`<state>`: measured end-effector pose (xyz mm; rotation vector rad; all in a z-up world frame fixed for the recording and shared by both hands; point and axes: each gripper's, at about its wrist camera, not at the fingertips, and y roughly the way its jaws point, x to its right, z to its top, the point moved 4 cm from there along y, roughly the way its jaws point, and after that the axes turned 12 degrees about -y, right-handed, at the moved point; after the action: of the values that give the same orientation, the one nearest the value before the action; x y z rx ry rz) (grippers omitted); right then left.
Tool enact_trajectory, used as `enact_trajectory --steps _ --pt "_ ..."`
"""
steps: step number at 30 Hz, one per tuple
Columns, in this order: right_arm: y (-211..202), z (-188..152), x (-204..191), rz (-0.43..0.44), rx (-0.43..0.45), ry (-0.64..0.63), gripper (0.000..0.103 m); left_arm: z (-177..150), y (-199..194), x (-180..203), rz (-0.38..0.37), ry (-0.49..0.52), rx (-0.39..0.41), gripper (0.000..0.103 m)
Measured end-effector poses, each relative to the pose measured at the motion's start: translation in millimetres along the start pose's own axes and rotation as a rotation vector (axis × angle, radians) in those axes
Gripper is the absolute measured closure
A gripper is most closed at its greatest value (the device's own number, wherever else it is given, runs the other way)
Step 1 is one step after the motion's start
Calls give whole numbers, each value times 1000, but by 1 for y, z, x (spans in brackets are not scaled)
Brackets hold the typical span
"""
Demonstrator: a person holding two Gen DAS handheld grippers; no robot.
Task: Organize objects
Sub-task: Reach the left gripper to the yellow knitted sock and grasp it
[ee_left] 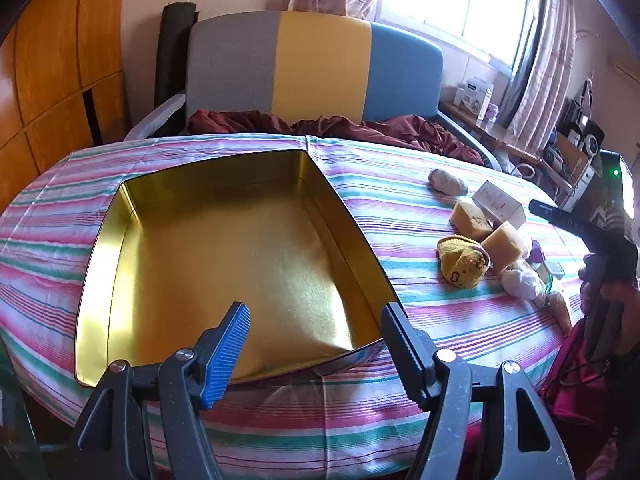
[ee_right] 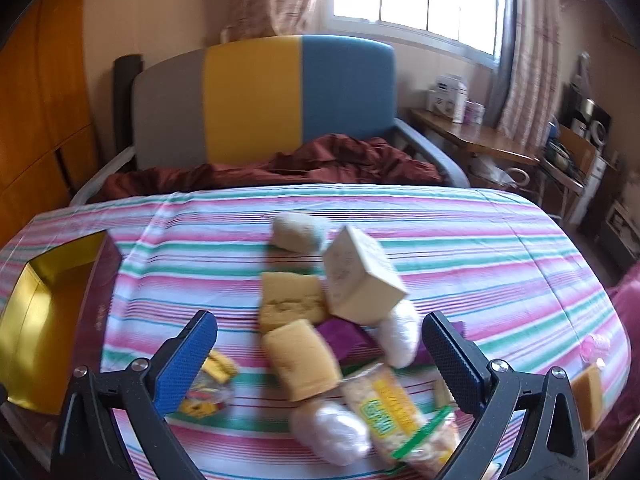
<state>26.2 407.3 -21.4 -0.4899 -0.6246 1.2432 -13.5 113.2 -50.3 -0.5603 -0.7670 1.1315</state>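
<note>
- Two hand-held grippers are in my views, both empty: the left hand-held gripper [ee_left: 316,344] stands released over the near rim of the gold tin [ee_left: 224,248], nothing between its pads; the right hand-held gripper [ee_right: 320,354] is spread to its widest above the pile, gripping nothing.
- The tin lies open and bare inside, toward the left edge of the striped counter [ee_left: 400,200]; I see none of the loose things in it.
- The things to be sorted lie heaped toward the right edge of the counter, well apart from the tin: two yellow sponges [ee_right: 302,358], a white carton [ee_right: 360,280] leaning on them, a purple wrapper [ee_right: 344,338], white wrapped bundles [ee_right: 330,434] and a bagged snack [ee_right: 394,410].
- A yellow knitted piece [ee_left: 462,262] lies at the pile's tin-side fringe.
- Step in hand, as I judge it: the first pick, right side approaching; the view is blurred, so exact contact cannot be told.
- Next move, in my judgement: I lower the right jaws around the nearer sponge, which sits between them, close, then carry it across to the tin.
</note>
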Motion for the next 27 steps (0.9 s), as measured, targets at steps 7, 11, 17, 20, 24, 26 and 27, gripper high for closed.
enact_trajectory --steps 7,11,17,20,24,26,27 --pt "15 -13 33 4 -31 133 0 5 10 19 -44 32 -34 30" --pt "17 -12 40 15 -32 163 0 6 14 41 -73 82 -37 30" --pt "20 -13 44 49 -43 187 0 -2 32 73 -95 158 -99 29" --pt "18 -13 51 49 -36 216 0 -8 43 87 -130 180 -148 29" --pt "17 -16 73 35 -26 309 0 -15 50 111 -196 218 -191 29" --pt "16 -20 86 28 -27 367 0 -14 51 121 -219 240 -191 29" --pt "17 -21 92 26 -26 390 0 -14 52 130 -248 254 -198 29"
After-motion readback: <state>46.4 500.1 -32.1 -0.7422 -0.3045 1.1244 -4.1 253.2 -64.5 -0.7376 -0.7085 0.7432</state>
